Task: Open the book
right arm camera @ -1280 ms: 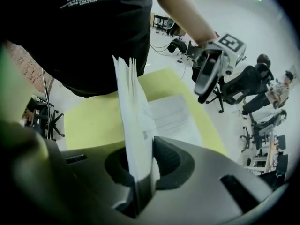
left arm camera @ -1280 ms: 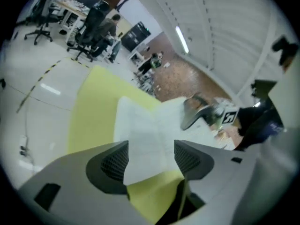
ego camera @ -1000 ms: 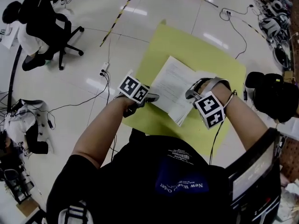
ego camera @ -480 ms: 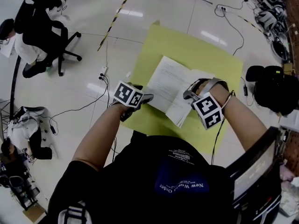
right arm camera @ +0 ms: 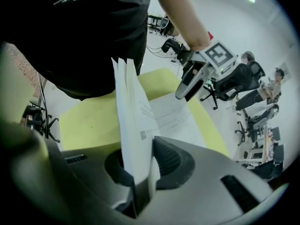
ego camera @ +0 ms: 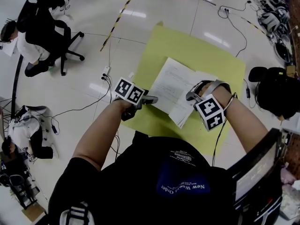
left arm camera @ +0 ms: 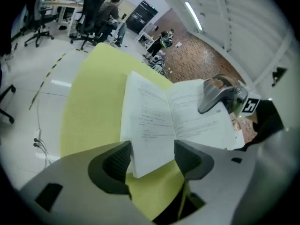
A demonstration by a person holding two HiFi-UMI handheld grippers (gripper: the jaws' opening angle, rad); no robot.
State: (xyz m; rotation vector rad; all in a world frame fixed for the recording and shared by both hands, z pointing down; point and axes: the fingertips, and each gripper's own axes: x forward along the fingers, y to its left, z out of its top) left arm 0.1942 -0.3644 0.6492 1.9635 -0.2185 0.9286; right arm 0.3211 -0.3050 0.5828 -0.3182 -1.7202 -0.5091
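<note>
A white book (ego camera: pixel 171 81) lies open on a yellow mat (ego camera: pixel 197 50) on the floor. My right gripper (ego camera: pixel 192 96) is shut on a stack of its right-hand pages (right arm camera: pixel 129 111), which stand upright between the pads (right arm camera: pixel 140 172). My left gripper (ego camera: pixel 150 99) is open at the book's near left corner. That corner (left arm camera: pixel 152 149) lies loosely between the two wide-apart pads (left arm camera: pixel 152 153). In the left gripper view the right gripper (left arm camera: pixel 211 100) rests on the right page. In the right gripper view the left gripper (right arm camera: pixel 190 83) is beyond the flat left page.
A person sits in an office chair (ego camera: pixel 37 27) at the far left. Cables and a power strip (ego camera: pixel 105 71) lie on the floor beside the mat. Black-and-yellow tape (ego camera: pixel 117 18) runs across the tiles. A black bag (ego camera: pixel 276 95) sits to the right, a heap of clothing (ego camera: pixel 23 125) to the left.
</note>
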